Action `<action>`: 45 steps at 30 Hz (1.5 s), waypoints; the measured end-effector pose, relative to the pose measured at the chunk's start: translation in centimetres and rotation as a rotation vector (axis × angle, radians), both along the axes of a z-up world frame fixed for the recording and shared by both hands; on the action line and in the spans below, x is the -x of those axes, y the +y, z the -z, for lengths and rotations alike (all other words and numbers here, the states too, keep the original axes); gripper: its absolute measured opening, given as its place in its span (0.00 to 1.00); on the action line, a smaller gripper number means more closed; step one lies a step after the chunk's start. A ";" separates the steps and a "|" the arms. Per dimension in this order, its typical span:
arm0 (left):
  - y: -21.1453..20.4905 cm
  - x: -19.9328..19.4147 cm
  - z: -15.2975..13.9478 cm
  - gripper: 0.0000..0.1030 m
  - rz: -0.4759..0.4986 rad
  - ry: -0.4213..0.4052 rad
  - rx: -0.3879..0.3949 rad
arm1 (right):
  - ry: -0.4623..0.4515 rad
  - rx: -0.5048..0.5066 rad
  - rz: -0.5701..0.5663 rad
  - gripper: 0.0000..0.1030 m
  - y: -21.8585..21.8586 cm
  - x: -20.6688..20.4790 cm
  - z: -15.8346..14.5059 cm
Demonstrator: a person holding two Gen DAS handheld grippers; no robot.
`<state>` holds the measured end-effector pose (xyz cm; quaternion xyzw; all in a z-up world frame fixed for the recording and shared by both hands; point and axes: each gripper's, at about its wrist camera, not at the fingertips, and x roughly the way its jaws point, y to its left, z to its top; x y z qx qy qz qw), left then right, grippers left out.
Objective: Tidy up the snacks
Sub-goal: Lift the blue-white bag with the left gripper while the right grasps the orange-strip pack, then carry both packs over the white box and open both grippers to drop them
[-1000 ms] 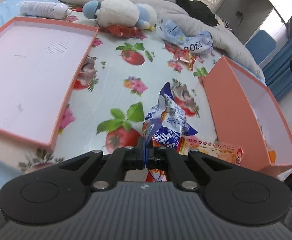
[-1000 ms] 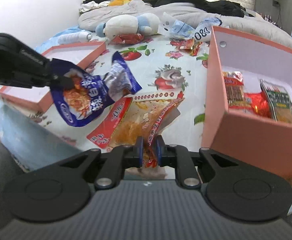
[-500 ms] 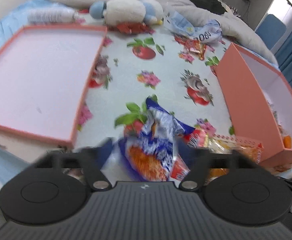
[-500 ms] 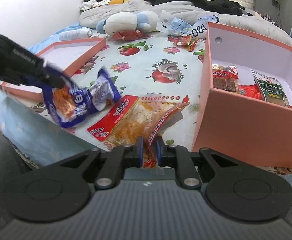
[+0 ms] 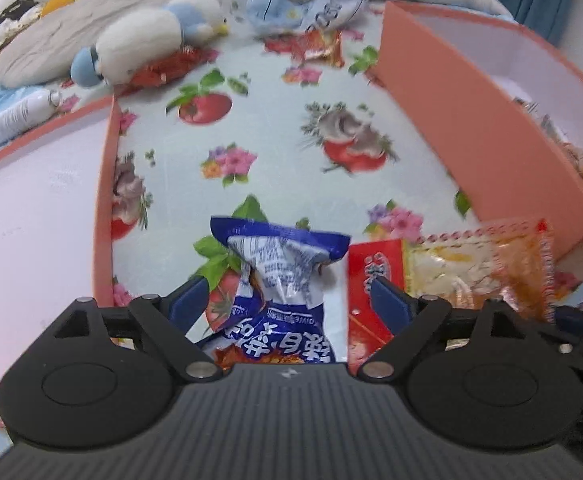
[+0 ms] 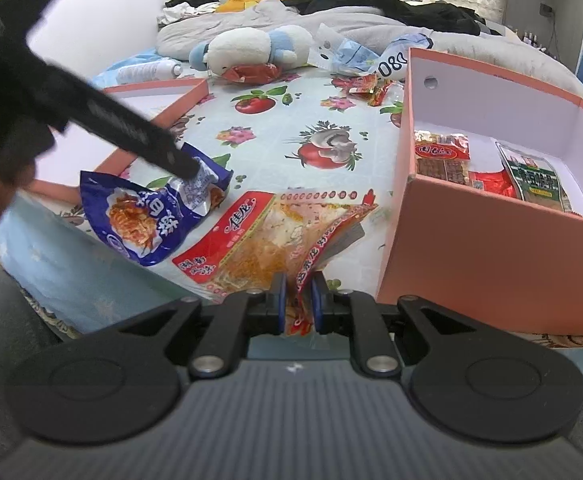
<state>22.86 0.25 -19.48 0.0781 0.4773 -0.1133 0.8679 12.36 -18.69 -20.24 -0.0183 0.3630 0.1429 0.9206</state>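
While the right gripper [image 6: 296, 305] keeps its jaws nearly shut on the near corner of the red bag [image 6: 275, 236], the rest of that bag sags onto the sheet [image 6: 275, 136], its far end close to the box [image 6: 487, 268]. A pinch at one corner looks meant for lifting it over the box's near wall, though that is a guess.

Just left of it lies the blue bag [image 5: 279, 280], crumpled at its top and resting on the sheet at the bed's near edge. The left gripper [image 5: 291, 300] straddles it with jaws wide and opening; neither pad presses the bag, so it is loose between them. In the right view one left fingertip [image 6: 179, 164] sits at the bag's top.

Farther right, the box stands open with several packets [image 6: 487, 172] already on its floor, which is likely where both bags belong. On the left the lid [image 5: 31, 216] lies upturned and bare.

Beyond, more wrappers [image 6: 371, 88], a plush toy [image 6: 251, 50] and a bottle [image 5: 15, 118] lie by the bedding.
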 end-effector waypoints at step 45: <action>-0.7 8.8 -14.0 0.26 -0.243 -0.235 0.367 | -0.273 -0.125 0.185 0.14 -5.0 3.9 -12.6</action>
